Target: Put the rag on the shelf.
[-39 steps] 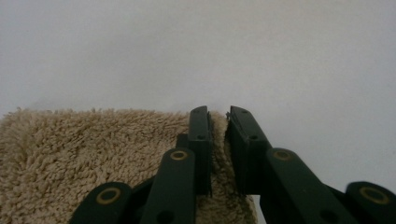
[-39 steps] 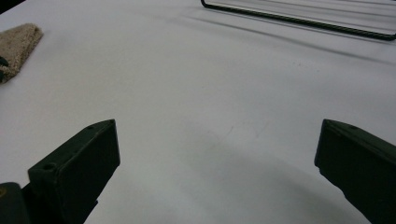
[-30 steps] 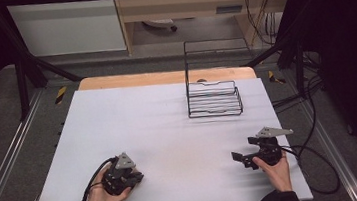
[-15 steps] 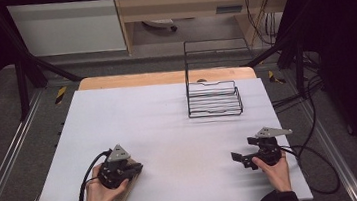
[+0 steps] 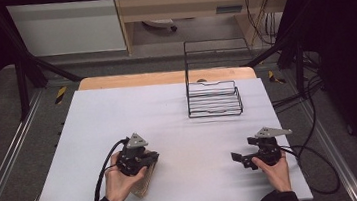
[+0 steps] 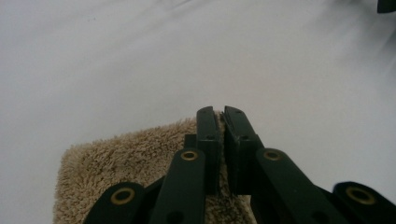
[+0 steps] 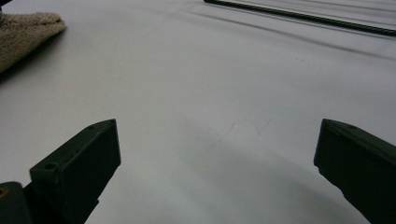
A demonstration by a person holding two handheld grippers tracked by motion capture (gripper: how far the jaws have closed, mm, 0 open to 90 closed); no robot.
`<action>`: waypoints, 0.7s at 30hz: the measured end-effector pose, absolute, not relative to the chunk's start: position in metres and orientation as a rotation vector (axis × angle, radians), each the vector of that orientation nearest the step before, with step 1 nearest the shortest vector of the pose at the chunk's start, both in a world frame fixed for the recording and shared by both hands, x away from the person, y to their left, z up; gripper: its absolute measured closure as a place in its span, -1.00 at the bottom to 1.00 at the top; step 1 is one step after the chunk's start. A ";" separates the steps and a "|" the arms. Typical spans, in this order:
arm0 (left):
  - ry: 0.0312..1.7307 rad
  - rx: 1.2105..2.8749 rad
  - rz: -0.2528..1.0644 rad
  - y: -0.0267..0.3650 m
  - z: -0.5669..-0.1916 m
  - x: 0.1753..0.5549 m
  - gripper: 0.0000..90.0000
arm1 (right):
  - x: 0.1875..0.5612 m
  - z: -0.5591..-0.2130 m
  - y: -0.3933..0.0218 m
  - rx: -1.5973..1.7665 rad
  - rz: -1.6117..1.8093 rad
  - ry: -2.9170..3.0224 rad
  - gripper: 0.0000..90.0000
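A beige fluffy cloth (image 5: 144,185) lies at the near left of the white table, one edge raised under my left gripper (image 5: 148,159). In the left gripper view the jaws of the left gripper (image 6: 222,113) are pressed together on the edge of the cloth (image 6: 121,158), which hangs below and to the left. My right gripper (image 5: 237,156) rests low at the near right, held by a hand, pointing left. The wide gap of the right gripper (image 7: 218,127) has only bare table in it. The cloth (image 7: 23,30) shows far off at the top left of that view.
A black wire rack (image 5: 214,99) with a tall back frame stands at the far right of the white table top (image 5: 167,111). Its base wire (image 7: 299,16) crosses the top of the right gripper view. Cables trail from both grippers off the near edge.
My left hand has moved right and risen a little, and the beige cloth now shows beneath it, lifted by one edge. The right hand has kept still.
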State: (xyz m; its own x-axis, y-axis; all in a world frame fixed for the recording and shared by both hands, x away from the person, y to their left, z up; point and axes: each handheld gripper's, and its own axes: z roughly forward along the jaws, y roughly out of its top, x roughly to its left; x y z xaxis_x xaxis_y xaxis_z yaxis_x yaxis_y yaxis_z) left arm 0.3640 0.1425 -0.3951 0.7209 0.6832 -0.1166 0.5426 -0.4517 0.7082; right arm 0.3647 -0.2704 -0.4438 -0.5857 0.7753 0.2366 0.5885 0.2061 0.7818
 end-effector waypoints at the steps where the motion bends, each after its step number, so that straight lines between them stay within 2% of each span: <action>1: 0.926 2.152 0.226 0.137 -0.394 0.367 0.89 | 0.365 -0.444 -0.270 1.306 1.321 2.270 -0.98; 21: 0.889 2.163 0.174 0.068 -0.400 0.381 0.88 | 0.365 -0.444 -0.271 1.295 1.313 2.276 -0.98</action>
